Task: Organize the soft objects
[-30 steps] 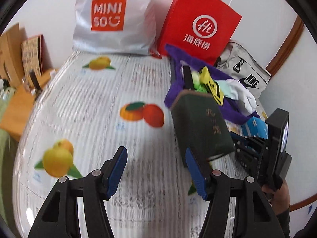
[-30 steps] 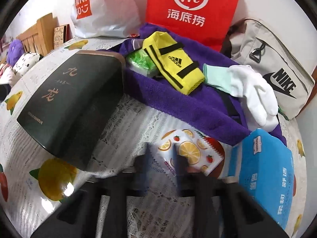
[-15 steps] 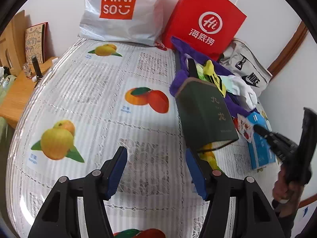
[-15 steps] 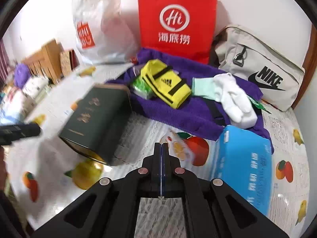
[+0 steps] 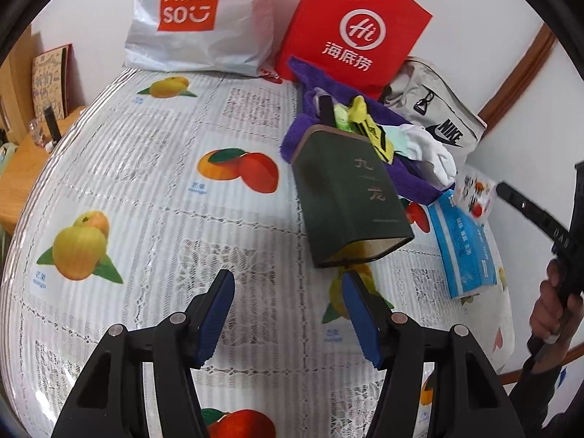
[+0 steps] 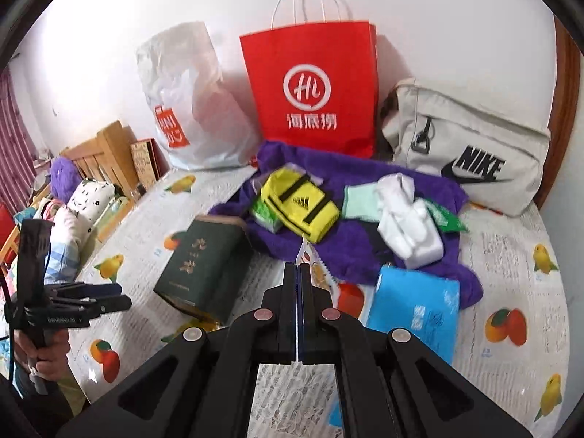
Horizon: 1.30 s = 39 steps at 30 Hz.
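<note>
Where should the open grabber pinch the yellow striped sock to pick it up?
Probably the yellow sock with black stripes is best pinched across its narrow width, at the near end lying flat on the purple fuzzy towel. The left gripper should come from above: the dark green box blocks a low approach.

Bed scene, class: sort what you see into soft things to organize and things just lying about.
Job:
purple towel
yellow pouch
white gloves
fruit packet in right gripper

Lying about:
green box
red bag
Nike bag

- left gripper (image 5: 288, 314) open over fruit-print cloth (image 5: 146, 168)
- dark green box (image 5: 350, 197) lying just ahead
- right gripper (image 5: 489, 197) pinching fruit-print packet (image 5: 474, 191) above blue pack (image 5: 465, 244)
</note>
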Tool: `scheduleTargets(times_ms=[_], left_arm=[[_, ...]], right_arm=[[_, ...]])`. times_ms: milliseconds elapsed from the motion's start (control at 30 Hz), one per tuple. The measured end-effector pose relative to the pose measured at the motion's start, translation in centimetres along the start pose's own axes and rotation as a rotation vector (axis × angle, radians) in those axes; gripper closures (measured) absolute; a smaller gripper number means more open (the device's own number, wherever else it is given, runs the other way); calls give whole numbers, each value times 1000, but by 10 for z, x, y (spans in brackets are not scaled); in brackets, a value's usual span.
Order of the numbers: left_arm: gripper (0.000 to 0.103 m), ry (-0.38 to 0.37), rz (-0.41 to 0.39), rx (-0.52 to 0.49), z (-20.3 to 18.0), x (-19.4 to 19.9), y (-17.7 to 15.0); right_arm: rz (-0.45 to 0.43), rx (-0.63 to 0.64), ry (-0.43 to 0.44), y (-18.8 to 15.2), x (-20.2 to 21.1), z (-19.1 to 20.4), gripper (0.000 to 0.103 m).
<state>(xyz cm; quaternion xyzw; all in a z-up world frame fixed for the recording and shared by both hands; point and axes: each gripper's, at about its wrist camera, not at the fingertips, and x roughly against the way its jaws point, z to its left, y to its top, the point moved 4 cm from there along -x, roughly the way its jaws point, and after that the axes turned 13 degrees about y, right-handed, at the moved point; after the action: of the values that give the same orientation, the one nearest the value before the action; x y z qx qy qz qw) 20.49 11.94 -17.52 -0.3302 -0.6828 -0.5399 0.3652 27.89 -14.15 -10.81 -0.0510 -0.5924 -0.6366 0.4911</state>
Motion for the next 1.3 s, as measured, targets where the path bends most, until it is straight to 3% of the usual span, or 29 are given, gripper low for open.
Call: scheduleTargets(times_ms=[267,567,867,1067,1133,1233,1300], left_arm=[[44,13,16,-21,-15,-9,4],[44,34,4,-39,-24,-9,11],[44,60,21,-44,-22,-22,17],[44,51,23,-37,-19,-22,16],[44,43,23,-37,-18,-20,16],[44,40,18,-40,-19,-15,14],[44,40,12,-46,-19,-10,13]], right_arm=[[-28,27,0,29,1,-17,103],[-27,34,-6,68,-33,-51,103],[105,35,5,70,-109,-66,103],[165,39,6,59,-126,-66,99],[178,41,13,56,-127,-63,95],[182,35,9,54,-124,-63,77],[173,27,24,53,-116,-63,52]])
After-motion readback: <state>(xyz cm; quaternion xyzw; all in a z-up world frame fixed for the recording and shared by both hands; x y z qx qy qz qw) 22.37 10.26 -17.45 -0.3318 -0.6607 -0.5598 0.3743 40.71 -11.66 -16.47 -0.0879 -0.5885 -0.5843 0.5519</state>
